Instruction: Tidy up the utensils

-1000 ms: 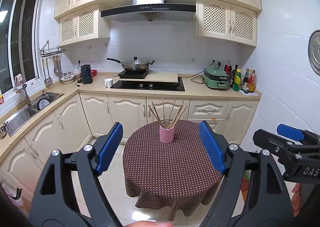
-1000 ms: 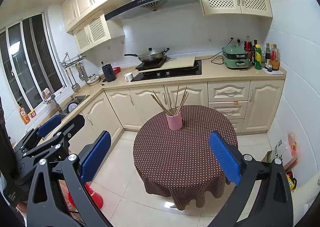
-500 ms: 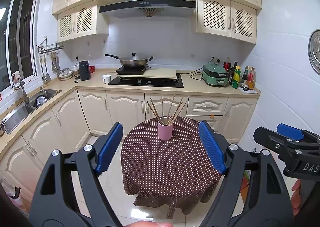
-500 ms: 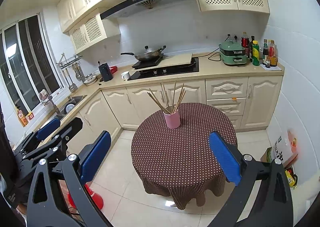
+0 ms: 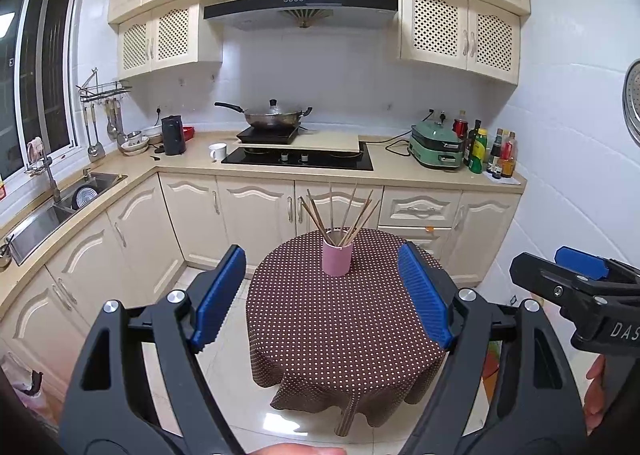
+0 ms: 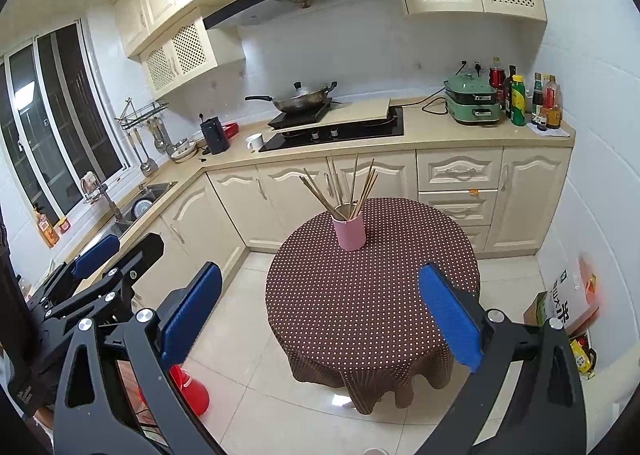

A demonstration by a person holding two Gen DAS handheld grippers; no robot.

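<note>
A pink cup (image 5: 337,259) (image 6: 349,231) stands on a round table with a brown dotted cloth (image 5: 344,319) (image 6: 372,287), toward its far side. Several wooden chopsticks (image 5: 340,215) (image 6: 344,189) fan out of the cup. My left gripper (image 5: 322,295) is open and well short of the table, nothing between its blue pads (image 5: 218,297). My right gripper (image 6: 320,311) is open too, hanging in front of the table with nothing in it. Each gripper shows at the edge of the other's view, the right gripper (image 5: 576,275) at the far right and the left gripper (image 6: 92,259) at the far left.
An L-shaped kitchen counter (image 5: 400,171) runs behind the table with a hob, a wok (image 5: 272,117), a white mug (image 5: 218,151), a green cooker (image 5: 438,145) and bottles. A sink (image 5: 44,215) lies at left. A red object (image 6: 192,391) stands on the tiled floor.
Both views have shifted slightly, so the table and cup sit a little differently in frame. Both grippers stay open and nothing has been touched.
</note>
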